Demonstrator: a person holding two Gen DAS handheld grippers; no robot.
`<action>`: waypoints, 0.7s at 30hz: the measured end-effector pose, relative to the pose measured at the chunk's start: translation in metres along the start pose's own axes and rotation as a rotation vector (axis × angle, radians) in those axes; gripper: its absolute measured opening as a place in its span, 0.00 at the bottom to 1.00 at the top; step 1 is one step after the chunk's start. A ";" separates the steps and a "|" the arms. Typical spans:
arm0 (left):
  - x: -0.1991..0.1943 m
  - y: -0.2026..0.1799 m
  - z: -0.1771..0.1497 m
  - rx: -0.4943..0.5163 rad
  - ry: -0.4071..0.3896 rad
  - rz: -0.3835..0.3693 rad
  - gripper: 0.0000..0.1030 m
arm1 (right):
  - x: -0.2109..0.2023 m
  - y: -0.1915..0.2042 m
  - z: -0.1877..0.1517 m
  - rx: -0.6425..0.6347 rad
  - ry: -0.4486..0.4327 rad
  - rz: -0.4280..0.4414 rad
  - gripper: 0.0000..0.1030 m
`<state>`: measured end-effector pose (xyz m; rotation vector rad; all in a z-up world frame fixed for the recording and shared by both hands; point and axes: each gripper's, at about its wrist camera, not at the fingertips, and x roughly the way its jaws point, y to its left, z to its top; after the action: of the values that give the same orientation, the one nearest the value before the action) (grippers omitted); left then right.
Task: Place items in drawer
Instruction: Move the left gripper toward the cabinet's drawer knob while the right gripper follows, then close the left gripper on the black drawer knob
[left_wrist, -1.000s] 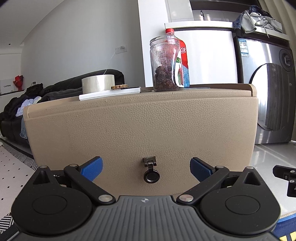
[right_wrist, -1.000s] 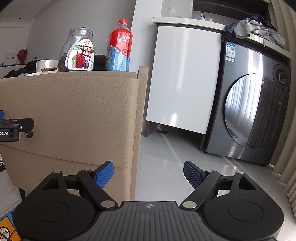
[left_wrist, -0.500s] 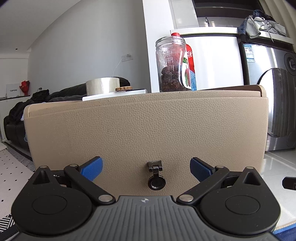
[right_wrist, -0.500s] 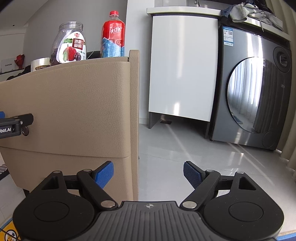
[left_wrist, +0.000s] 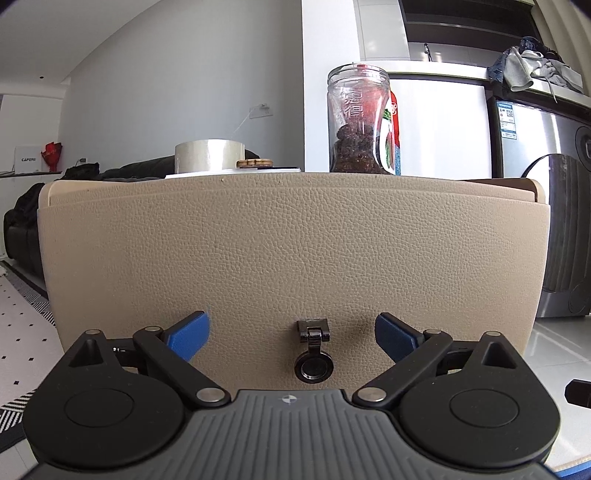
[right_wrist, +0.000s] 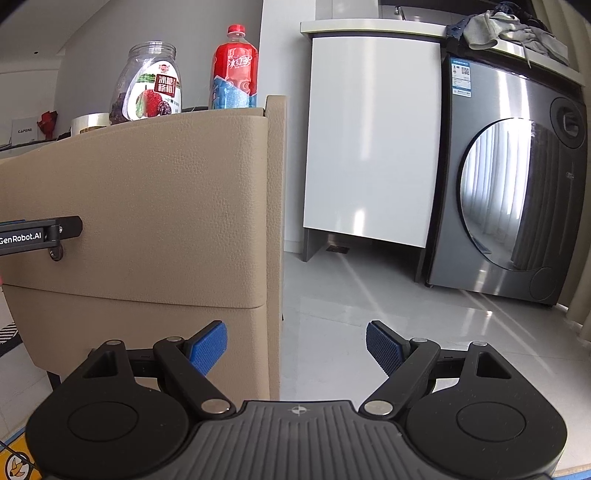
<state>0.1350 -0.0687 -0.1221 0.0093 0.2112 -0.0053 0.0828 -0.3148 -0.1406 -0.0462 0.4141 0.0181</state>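
Note:
A beige leather-textured drawer front (left_wrist: 288, 251) fills the left wrist view, shut, with a black ring pull (left_wrist: 313, 365) low in the middle. My left gripper (left_wrist: 291, 332) stands open with the pull between its blue pads, not touching it. On the cabinet top stand a clear jar of dried fruit (left_wrist: 357, 122), a red drink bottle (right_wrist: 233, 70), a tape roll (left_wrist: 209, 156) and a small round biscuit-like object (left_wrist: 255, 162). My right gripper (right_wrist: 295, 345) is open at the cabinet's right corner (right_wrist: 275, 221), holding nothing. The left gripper's arm (right_wrist: 40, 234) shows at the pull.
A second drawer front (right_wrist: 140, 339) lies below the top one. A steel washing machine (right_wrist: 509, 192) with clothes (right_wrist: 509, 26) on top and a white cabinet (right_wrist: 373, 140) stand to the right across shiny floor (right_wrist: 369, 302). A dark sofa (left_wrist: 22, 229) sits far left.
Both grippers have moved lower and closer to the cabinet; the ring pull now sits lower and larger between the left pads. Both stay open.

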 end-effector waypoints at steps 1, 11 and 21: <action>0.000 -0.001 -0.002 0.001 -0.006 0.004 0.95 | 0.000 -0.001 -0.001 0.001 -0.004 -0.001 0.83; -0.006 -0.013 -0.015 0.042 -0.062 0.045 0.70 | 0.001 -0.006 -0.014 0.010 -0.009 -0.022 0.83; -0.013 -0.015 -0.014 0.039 -0.053 0.044 0.47 | 0.002 -0.005 -0.026 -0.005 -0.012 -0.031 0.83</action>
<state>0.1194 -0.0833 -0.1334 0.0528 0.1578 0.0341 0.0749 -0.3207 -0.1648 -0.0578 0.4018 -0.0112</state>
